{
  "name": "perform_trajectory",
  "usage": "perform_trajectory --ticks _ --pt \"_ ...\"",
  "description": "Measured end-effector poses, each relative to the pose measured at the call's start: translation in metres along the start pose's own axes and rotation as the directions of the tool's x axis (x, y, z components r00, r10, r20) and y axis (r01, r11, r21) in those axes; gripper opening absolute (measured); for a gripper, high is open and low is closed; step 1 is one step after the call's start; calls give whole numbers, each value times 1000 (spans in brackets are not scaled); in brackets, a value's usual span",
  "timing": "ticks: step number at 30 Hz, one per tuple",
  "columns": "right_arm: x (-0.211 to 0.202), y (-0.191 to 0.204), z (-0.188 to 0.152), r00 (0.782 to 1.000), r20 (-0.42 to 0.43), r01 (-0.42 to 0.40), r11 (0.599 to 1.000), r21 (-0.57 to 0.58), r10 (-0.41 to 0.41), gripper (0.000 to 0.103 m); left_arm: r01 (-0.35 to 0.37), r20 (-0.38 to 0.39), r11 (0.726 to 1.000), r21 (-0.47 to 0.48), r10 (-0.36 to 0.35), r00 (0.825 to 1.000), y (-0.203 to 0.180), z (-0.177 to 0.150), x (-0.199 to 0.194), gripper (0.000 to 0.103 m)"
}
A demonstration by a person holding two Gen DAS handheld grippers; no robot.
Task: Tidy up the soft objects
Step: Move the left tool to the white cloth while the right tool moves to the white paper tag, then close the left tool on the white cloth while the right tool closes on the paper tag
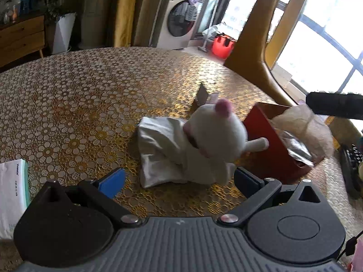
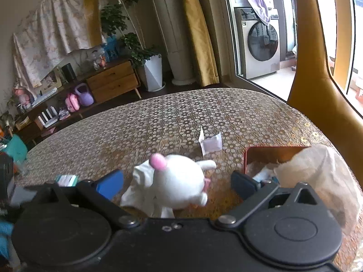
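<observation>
A white plush toy [image 1: 211,140] with pink ears lies on a white cloth [image 1: 158,149] beside the red box [image 1: 270,145], between both grippers' wide, empty jaws.

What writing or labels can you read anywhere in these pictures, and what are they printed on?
"Vinnesia", or something close to it, the letters blurred: small sideways print on the white packet at the table's left edge.
A second, smaller line beside it on the same packet: too small to read.
Washing machine control panel: markings too blurred to read.
Small white sachet on the tablecloth: no legible print.
White plush toy and red box: no writing visible.
</observation>
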State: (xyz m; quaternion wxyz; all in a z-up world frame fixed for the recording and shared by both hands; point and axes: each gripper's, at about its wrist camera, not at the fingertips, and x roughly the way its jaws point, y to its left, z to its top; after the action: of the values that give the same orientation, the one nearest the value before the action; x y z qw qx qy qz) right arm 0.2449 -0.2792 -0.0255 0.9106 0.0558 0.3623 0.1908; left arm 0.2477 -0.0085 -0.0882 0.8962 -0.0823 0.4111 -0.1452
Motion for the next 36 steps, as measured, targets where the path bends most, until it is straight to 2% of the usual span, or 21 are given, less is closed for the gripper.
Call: perform_trajectory --ticks 4,10,13,26,31,36 --pt "27 -3 16 1000 -22 15 1000 7 -15 101 -14 -10 999 -31 13 1000 10 0 20 103" --pt "72 -15 41 995 -49 84 996 16 -83 101 -8 -29 998 -60 6 1000 19 6 48 103" --pt "97 -24 51 993 -75 96 994 57 -91 100 -9 -35 997 -70 6 999 23 9 59 103" --pt "177 -32 59 976 -185 141 982 128 -116 98 -3 -57 1000 0 3 998 26 13 95 103" --pt "198 -36 60 969 -221 152 972 179 -111 92 -20 -50 1000 -5 20 999 24 14 102 103" --pt "216 -37 57 959 -255 170 971 171 -123 82 -34 -42 999 -37 32 999 29 15 109 102"
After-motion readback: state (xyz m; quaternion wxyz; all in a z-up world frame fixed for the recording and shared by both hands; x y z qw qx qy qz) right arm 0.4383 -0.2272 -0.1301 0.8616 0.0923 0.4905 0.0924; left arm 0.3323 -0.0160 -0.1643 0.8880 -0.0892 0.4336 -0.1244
